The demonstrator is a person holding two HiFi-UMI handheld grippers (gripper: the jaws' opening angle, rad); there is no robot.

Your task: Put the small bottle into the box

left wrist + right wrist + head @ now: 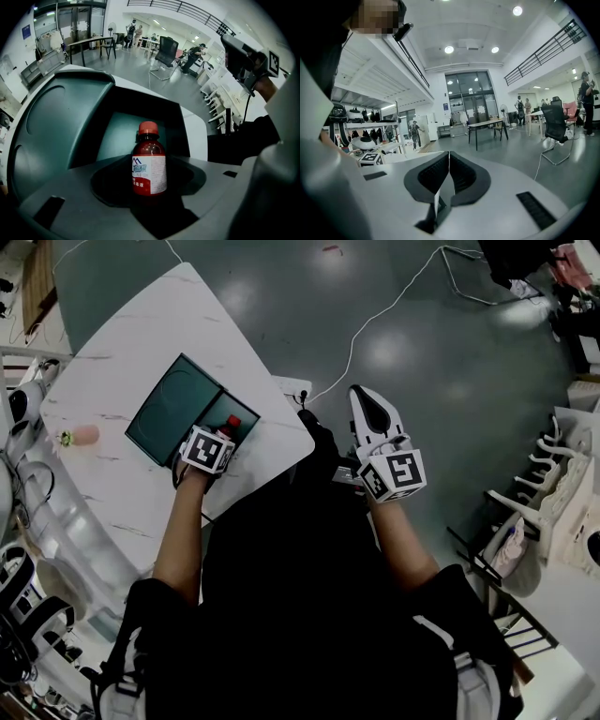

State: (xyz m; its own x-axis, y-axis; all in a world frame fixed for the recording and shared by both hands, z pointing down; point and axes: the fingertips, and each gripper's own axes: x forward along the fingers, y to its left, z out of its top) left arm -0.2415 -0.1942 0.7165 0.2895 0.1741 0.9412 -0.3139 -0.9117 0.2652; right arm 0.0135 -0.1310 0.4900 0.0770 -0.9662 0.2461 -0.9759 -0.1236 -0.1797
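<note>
Head view showed the left tool (223, 439) gripping the small bottle (231, 423) just over the open box (173, 409) on the bench (122, 362), with the right tool (367, 404) well aside. Left gripper view had the bottle upright between its jaws. Right gripper view had its jaws pressed together on nothing. Placing seemed in hand; the next move called for lowering, then release.

Small bottle (149, 161): dark red-brown body, bright red cap, white label with blue and red print. The box (70, 122) is deep teal, tray and lid alike. The table (131, 334) is white with faint grey veins, and at its nine o'clock edge sits a pale pink object (82, 434). Left gripper (221, 434) and right gripper (449, 176) are light grey with black pads, and their marker cubes (394, 474) carry black-and-white squares. The floor (422, 334) is glossy dark grey-green, with a white cable (352, 338) across it.
</note>
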